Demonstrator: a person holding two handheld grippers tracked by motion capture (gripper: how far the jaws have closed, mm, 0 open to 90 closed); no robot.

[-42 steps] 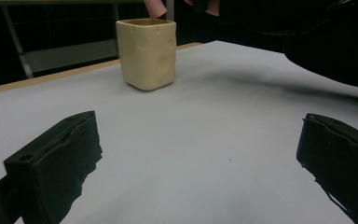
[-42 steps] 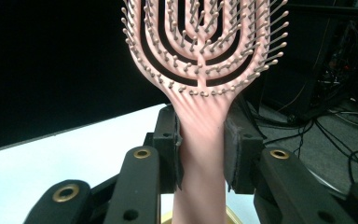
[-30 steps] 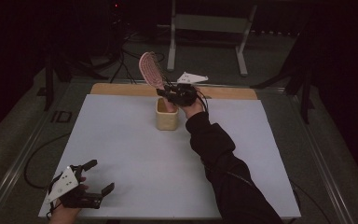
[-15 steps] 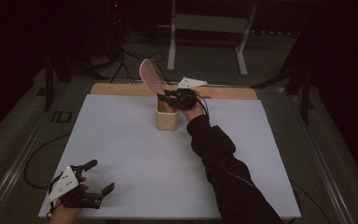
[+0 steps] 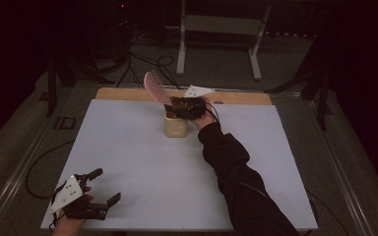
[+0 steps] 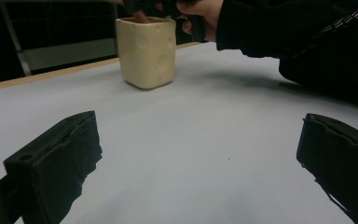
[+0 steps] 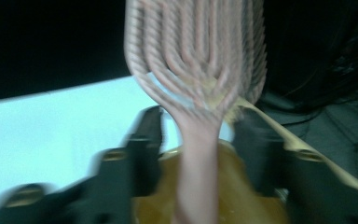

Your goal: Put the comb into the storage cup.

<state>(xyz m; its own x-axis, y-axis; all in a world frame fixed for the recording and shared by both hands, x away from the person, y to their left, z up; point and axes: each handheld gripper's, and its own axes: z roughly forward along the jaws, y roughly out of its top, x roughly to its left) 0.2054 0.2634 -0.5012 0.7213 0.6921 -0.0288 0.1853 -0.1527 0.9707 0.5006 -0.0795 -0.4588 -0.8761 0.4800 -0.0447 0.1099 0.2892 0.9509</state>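
Observation:
A pink hairbrush [image 5: 153, 87] stands handle-down in a cream cup [image 5: 175, 126] at the far middle of the white table, its head leaning left and away. My right gripper [image 5: 177, 104] hovers just over the cup's mouth. In the right gripper view the brush handle [image 7: 196, 154] runs between the jaws with a gap on each side. These jaws have just been opening, and the gripper [image 7: 200, 135] is open around the handle. My left gripper [image 5: 106, 187] rests open at the near left corner. It faces the cup [image 6: 147, 51] with nothing between its jaws.
The white tabletop [image 5: 128, 147] has a wooden strip [image 5: 123, 94] along its far edge. Cables and a metal stand [image 5: 219, 29] lie on the dark floor beyond. The person's dark sleeve [image 5: 236, 172] crosses the right half of the table.
The brush and the right gripper have sunk a little toward the cup, and the brush head now sits lower. The left gripper has stayed where it was.

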